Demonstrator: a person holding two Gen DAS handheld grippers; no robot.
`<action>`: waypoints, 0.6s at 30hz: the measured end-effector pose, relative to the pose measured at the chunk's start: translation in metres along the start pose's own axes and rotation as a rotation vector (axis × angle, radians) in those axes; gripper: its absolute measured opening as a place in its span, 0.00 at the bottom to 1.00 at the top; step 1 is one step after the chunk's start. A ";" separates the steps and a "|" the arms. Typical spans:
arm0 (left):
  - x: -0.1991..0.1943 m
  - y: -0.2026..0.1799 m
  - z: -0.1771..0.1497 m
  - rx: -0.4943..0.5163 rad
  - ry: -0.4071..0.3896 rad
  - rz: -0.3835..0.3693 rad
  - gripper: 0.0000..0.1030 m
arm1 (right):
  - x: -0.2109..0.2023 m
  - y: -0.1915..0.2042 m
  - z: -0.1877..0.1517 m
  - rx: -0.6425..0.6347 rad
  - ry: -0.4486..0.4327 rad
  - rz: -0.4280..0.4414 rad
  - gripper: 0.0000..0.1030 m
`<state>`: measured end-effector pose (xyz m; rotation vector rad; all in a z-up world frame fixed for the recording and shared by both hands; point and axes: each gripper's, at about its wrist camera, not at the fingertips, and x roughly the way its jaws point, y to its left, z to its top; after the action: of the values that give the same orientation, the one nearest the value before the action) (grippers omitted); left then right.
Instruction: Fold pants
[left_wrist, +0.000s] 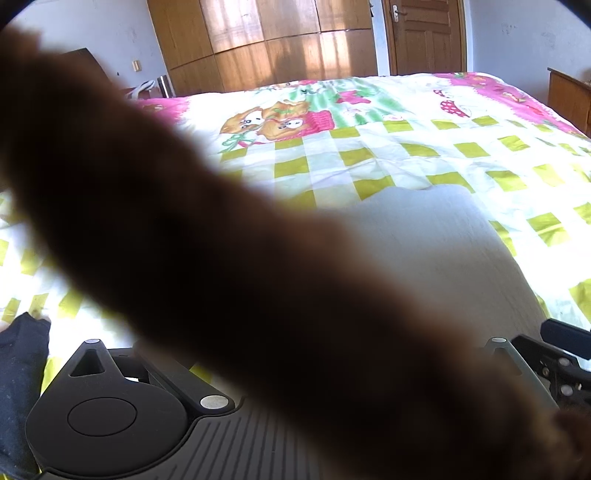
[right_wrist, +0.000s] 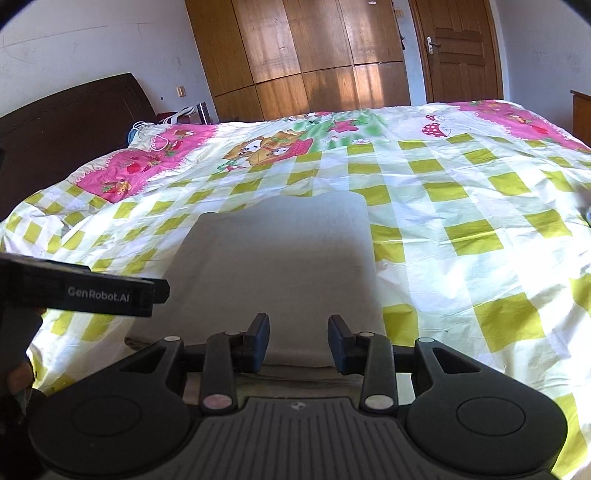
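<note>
The pants (right_wrist: 280, 266) lie as a pale grey folded rectangle on the checked bedspread (right_wrist: 461, 229); they also show in the left wrist view (left_wrist: 443, 251). My right gripper (right_wrist: 298, 341) hovers over their near edge, open, with nothing between its blue pads. A blurred dark brown shape (left_wrist: 221, 258) close to the lens crosses the left wrist view and hides the pants' left half and one finger. Of my left gripper (left_wrist: 295, 332) only the right finger (left_wrist: 565, 330) shows, swung far out to the side. Its black body (right_wrist: 74, 291) sticks in from the left of the right wrist view.
A dark headboard (right_wrist: 55, 122) stands at the left of the bed. A wooden wardrobe (right_wrist: 303, 51) and a door (right_wrist: 458, 48) line the far wall. Dark blue cloth (left_wrist: 22, 369) sits at the lower left of the left wrist view.
</note>
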<state>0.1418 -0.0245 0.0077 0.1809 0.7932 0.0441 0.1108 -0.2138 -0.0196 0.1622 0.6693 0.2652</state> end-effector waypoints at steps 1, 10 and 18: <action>-0.003 0.000 -0.003 0.002 -0.001 -0.007 0.97 | -0.002 0.002 0.000 0.002 -0.005 -0.002 0.47; -0.020 0.004 -0.026 -0.036 0.003 -0.068 0.97 | -0.014 0.011 -0.004 0.010 -0.013 -0.034 0.50; -0.022 0.004 -0.042 -0.048 0.032 -0.090 0.97 | -0.013 0.009 -0.005 0.015 0.004 -0.030 0.52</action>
<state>0.0963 -0.0169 -0.0047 0.0996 0.8305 -0.0189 0.0966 -0.2084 -0.0137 0.1657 0.6777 0.2324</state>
